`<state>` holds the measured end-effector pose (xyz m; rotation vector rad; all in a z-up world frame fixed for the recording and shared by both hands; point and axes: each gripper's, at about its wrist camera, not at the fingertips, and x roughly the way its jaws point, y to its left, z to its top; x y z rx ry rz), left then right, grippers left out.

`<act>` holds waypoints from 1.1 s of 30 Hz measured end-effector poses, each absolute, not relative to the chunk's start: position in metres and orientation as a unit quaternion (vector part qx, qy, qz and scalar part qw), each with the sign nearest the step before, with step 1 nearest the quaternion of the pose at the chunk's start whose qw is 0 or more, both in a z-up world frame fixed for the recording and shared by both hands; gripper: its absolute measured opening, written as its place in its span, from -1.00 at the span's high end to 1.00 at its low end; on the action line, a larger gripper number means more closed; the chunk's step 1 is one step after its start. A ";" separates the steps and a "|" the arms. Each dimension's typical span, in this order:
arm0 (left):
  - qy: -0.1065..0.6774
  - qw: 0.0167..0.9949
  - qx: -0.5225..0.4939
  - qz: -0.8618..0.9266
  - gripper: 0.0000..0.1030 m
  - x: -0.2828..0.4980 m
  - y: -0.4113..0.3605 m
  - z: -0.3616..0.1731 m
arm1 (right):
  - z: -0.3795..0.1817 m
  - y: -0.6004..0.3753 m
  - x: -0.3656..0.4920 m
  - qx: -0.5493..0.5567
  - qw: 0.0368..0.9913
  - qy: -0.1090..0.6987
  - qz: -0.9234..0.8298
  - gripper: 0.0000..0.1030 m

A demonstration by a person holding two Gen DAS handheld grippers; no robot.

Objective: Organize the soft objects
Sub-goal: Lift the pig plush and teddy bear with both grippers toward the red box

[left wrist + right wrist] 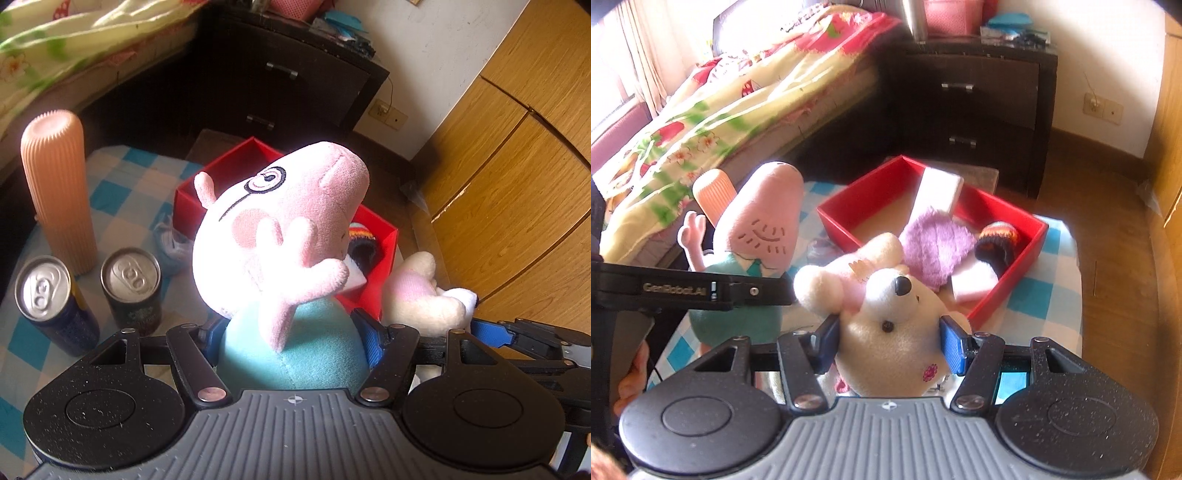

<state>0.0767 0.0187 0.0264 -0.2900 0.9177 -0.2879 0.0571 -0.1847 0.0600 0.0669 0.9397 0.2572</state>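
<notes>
My left gripper [291, 336] is shut on a pink pig plush [280, 221] with a teal body, held upright in front of the red box [384, 236]. My right gripper [888, 343] is shut on a cream bear plush [894, 325] with a pink cap, held just before the red box [1027, 243]. The pig plush [764, 221] and the left gripper's side show at the left of the right wrist view. The box holds a purple fluffy item [934, 243], a dark striped knit item [997, 240] and white blocks [938, 192].
A ribbed orange bottle [59, 192] and two drink cans [131, 284] stand on the blue-checked cloth [122, 184] at left. A bed [720, 110], a dark nightstand [975, 99] and a wooden wardrobe [517, 166] surround the table.
</notes>
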 end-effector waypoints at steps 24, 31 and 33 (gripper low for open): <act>0.377 0.914 -0.094 -0.118 -0.31 0.084 -0.005 0.061 | 0.099 -0.189 0.053 0.044 0.920 0.376 0.103 0.33; 0.365 0.920 -0.086 -0.117 -0.32 0.096 -0.015 0.068 | 0.110 -0.192 0.056 0.049 0.931 0.350 0.088 0.33; 0.362 0.921 -0.086 -0.118 -0.32 0.100 -0.017 0.070 | 0.113 -0.193 0.057 0.049 0.934 0.343 0.083 0.33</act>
